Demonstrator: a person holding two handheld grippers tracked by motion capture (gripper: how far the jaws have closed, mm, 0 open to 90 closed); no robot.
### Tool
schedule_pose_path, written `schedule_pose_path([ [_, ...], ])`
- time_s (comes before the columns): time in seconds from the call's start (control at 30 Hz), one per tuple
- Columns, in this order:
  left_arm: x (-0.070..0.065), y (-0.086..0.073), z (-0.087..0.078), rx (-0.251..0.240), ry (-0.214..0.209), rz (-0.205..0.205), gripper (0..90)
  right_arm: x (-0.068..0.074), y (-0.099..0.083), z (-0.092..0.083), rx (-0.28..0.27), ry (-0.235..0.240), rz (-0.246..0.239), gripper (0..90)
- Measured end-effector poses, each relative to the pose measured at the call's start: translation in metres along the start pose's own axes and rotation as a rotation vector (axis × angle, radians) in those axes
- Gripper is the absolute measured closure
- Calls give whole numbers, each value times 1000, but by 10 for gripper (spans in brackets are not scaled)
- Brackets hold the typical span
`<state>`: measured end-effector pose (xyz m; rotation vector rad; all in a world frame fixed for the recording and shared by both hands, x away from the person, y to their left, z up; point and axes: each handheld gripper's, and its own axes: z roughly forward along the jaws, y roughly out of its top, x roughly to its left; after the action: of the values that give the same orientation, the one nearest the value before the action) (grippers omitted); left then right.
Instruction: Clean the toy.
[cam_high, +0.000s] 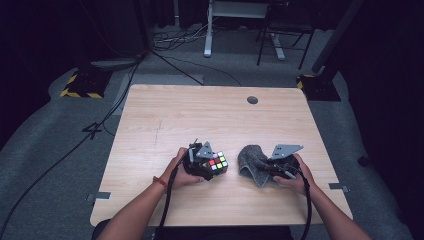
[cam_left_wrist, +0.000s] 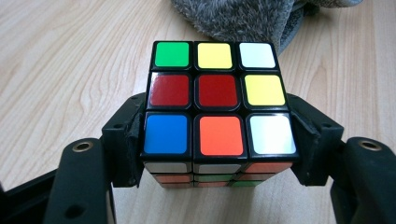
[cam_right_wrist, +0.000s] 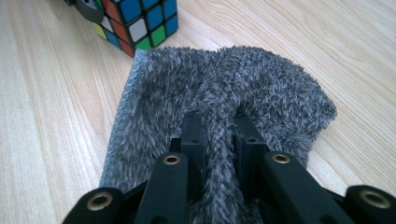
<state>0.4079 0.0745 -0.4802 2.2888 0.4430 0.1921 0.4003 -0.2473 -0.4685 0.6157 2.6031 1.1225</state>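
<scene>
Black jaws of the left hand-held gripper (cam_left_wrist: 217, 154) clamp the rigid, slick puzzle cube (cam_left_wrist: 217, 102) by opposite sides at frame centre; the right hand-held gripper (cam_right_wrist: 219, 140) pinches a soft, limp grey cloth (cam_right_wrist: 224, 88) on the worktop (cam_high: 200, 115), best bunched.

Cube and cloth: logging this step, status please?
Left gripper shut on puzzle cube, cube on table. Right gripper pinching a fold of grey fluffy cloth. Cloth beside cube; nothing in between.
</scene>
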Motion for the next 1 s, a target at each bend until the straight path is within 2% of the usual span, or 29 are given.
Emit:
schedule_pose_path([
  [0.1,-1,0,0,8,6,2,318,0,0,1,2,-4,-3,777],
  [0.23,-2,-2,2,55,7,2,268,1,0,2,3,-6,-2,772],
  [0.37,-4,-3,-2,69,0,10,242,1,0,2,3,-5,0,761],
  [0.5,-7,-5,-7,69,-3,-3,232,2,0,2,5,-8,-3,753],
  [1.0,-17,-11,-18,82,-29,12,243,3,1,1,2,-6,-2,736],
])
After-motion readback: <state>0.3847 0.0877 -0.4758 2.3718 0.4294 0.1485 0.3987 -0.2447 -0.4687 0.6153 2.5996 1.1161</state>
